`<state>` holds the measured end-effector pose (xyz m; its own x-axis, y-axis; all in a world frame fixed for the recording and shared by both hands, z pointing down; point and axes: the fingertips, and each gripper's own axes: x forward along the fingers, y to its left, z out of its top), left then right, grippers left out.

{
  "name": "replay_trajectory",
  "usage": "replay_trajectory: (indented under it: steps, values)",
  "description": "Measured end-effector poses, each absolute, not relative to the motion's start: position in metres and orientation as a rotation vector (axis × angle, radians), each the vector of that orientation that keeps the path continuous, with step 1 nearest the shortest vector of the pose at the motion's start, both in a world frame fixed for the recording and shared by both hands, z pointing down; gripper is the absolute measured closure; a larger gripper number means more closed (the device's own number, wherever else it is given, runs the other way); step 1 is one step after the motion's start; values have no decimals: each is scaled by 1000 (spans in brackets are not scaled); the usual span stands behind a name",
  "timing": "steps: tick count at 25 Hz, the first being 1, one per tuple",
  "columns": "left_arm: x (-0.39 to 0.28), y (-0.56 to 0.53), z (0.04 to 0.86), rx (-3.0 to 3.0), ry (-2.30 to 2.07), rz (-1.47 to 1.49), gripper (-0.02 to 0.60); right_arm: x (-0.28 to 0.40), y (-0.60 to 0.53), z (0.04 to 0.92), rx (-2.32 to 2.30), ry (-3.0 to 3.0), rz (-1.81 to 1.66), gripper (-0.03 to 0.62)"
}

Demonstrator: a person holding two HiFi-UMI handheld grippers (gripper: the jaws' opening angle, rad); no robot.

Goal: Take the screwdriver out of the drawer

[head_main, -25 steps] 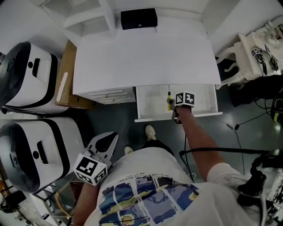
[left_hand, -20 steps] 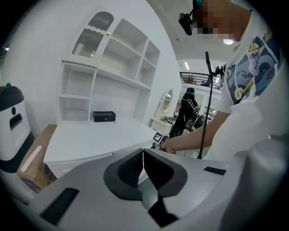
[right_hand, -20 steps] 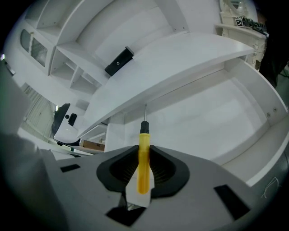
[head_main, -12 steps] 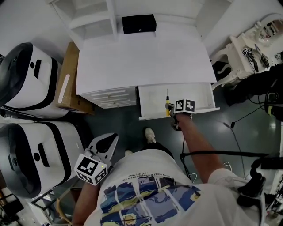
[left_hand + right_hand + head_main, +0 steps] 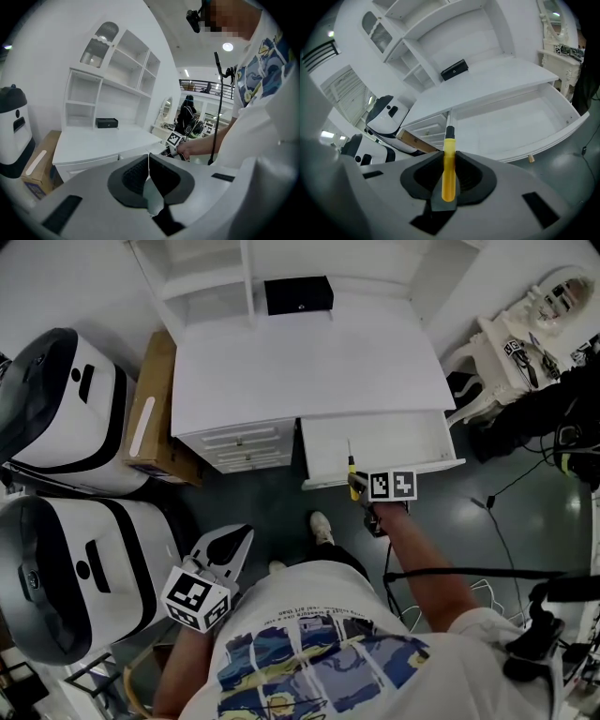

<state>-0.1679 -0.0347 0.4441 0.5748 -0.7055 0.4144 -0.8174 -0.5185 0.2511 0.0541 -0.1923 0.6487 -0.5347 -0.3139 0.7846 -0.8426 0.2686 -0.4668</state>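
White desk point(image 5: 309, 362) with its right-hand drawer point(image 5: 394, 439) pulled open. The left gripper point(image 5: 148, 174) is held low beside the person's body, well apart from the desk, with its jaws pressed together and nothing between them. The right gripper point(image 5: 449, 176) clamps the yellow handle of the screwdriver point(image 5: 448, 159), which is held above the drawer's front left edge with its shaft pointing toward the desk. A small black box point(image 5: 298, 294) sits at the desk's rear.

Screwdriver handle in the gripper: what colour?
Yellow screwdriver handle with black collar; clearest in right gripper view.
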Motion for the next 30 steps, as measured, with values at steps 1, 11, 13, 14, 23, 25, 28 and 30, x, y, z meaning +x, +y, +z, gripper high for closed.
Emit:
replay_trajectory:
  steps: [1,11,13,14,23,25,28,30]
  values:
    - [-170,-31,445,2393,-1224,362,568,51,-187,644,1033,-1999,1233,499]
    - [-178,-1,445,2417,-1207,326,568,32,-139,601,988,-2097,1135,499]
    - [-178,6,446,2420,-1200,323,568,28,-129,593,978,-2116,1116,499]
    - [-178,9,446,2421,-1197,323,568,26,-125,589,975,-2126,1107,499]
    - [-175,32,446,2438,-1180,313,568,11,-80,566,937,-2217,1060,499]
    - [-174,37,446,2440,-1174,311,568,13,-73,560,945,-2219,1041,499]
    - [-171,41,445,2445,-1168,305,568,13,-64,552,945,-2230,1021,499]
    - [-170,43,446,2447,-1167,299,568,13,-59,548,945,-2235,1011,499]
